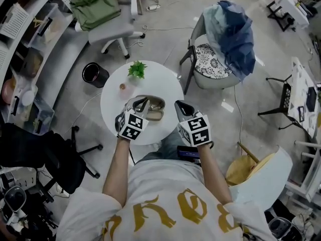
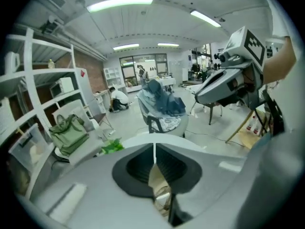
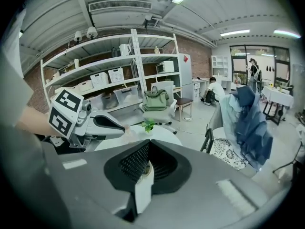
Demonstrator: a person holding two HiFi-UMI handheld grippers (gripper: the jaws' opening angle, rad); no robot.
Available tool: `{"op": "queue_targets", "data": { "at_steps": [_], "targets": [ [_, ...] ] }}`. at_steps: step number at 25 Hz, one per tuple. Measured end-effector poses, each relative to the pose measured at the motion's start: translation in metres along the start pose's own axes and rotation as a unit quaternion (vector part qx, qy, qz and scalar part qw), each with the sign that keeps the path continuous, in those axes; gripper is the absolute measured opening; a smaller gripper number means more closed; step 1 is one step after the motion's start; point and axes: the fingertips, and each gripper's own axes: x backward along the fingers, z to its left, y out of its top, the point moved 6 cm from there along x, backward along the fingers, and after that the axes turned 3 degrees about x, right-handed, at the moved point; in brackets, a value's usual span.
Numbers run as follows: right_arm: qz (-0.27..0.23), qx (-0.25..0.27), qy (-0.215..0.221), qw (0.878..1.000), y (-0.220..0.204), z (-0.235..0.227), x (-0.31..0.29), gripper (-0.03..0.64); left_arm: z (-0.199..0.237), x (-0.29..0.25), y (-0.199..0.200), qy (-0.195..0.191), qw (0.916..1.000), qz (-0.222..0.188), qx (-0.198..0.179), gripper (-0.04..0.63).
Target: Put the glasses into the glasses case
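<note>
The open beige glasses case lies on the round white table, just in front of me. A dark-rimmed shape that looks like the glasses lies at the case; its exact seat is unclear. My left gripper hovers over the case's left end, jaws shut and holding nothing. In the left gripper view a strip of the beige case shows below the jaws. My right gripper is shut and hangs to the right of the case; in the right gripper view its jaws are together over the table.
A small green plant and a small pinkish item stand at the table's far side. A black bin, an office chair with a green bag and a chair draped in blue cloth ring the table.
</note>
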Motion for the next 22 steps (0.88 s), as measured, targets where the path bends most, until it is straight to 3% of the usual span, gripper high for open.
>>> {"op": "queue_targets", "data": {
  "at_steps": [3,8,12,16,22],
  "targets": [
    [-0.016,0.002,-0.008,1.000,0.008,0.006,0.006,0.025,0.006,0.017,0.011,0.032,0.9987,-0.033,0.020,0.022],
    [-0.040,0.005,-0.021,0.999,0.020,0.012,0.015,0.025,0.007,0.044,0.032,0.029,0.9944,-0.089,0.049,0.011],
    [-0.051,0.002,-0.024,0.998,0.025,0.017,0.022,0.024,0.008,0.064,0.042,0.022,0.9831,-0.138,0.119,0.002],
    [-0.069,-0.007,-0.030,0.997,0.033,0.022,0.030,0.023,0.013,0.076,0.043,0.022,0.9714,-0.159,0.174,0.002],
    [-0.088,-0.003,-0.037,0.995,0.041,0.032,0.038,0.023,0.014,0.091,0.042,0.025,0.9654,-0.179,0.188,0.000]
  ]
}}
